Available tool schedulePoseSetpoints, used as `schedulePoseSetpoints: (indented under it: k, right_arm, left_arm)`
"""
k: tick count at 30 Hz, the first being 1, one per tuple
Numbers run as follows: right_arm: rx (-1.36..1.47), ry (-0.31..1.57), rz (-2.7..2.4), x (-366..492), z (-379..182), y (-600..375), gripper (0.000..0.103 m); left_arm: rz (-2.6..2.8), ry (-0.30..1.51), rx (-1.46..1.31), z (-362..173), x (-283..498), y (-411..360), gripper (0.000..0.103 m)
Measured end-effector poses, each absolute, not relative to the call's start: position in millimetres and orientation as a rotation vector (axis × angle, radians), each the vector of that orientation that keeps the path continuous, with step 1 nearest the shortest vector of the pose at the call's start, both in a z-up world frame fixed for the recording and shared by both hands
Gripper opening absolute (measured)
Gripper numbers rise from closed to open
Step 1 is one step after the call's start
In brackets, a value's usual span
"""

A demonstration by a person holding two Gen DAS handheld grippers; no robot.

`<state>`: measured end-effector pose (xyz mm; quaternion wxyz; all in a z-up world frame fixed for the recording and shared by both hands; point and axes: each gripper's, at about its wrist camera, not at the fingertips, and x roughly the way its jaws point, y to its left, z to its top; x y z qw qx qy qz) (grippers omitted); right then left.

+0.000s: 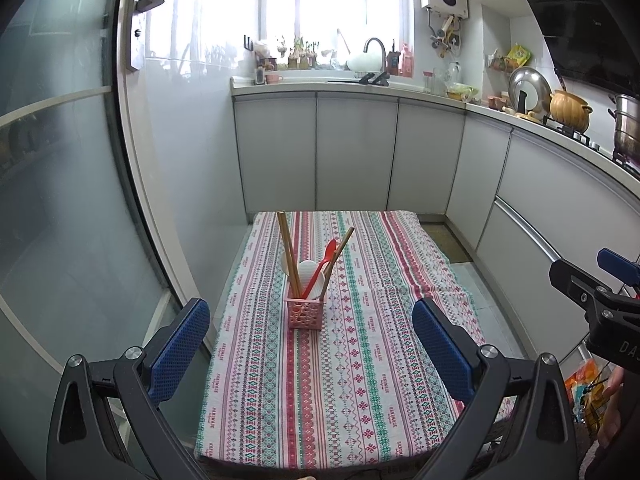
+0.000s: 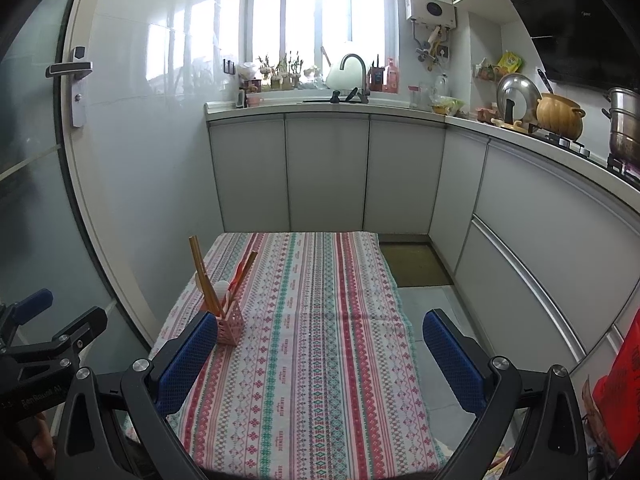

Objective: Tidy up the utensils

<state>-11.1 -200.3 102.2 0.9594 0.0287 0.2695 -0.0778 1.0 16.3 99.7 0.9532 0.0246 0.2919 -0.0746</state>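
Your utensils look already gathered: the pink holder [image 1: 304, 313] stands upright on the tabletop, toward its left edge and roughly midway between the near and far edges, and everything visible sits inside it. You can see wooden chopsticks [image 1: 289, 254] leaning out to the left and right, a red spoon [image 1: 322, 265] angled toward the right, and a white spoon [image 1: 307, 271] tucked behind them. The striped tablecloth [image 1: 360, 344] around the holder carries nothing else, so no loose piece is left lying on it as far as either view shows.

Your left gripper [image 1: 311, 346] is held back over the near edge with its blue pads spread wide and nothing between them; the holder sits ahead of it, well apart. Your right gripper [image 2: 320, 356] is likewise spread and empty, over the near right part of the tabletop, with the holder [image 2: 229, 329] showing just past its left pad.

Judging from this, the sorting seems finished or nearly so; what may remain is only straightening the splayed chopsticks, if you want them tidier
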Motion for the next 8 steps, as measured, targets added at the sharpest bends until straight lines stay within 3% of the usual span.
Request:
schedulePoseSetpoints:
  k: [8]
  right_arm:
    - [0.06,0.562,-0.155,0.5,96.5,-203.2,0.103]
  left_arm:
    - [-0.153,0.614,0.042,90.4,11.9,15.4,0.102]
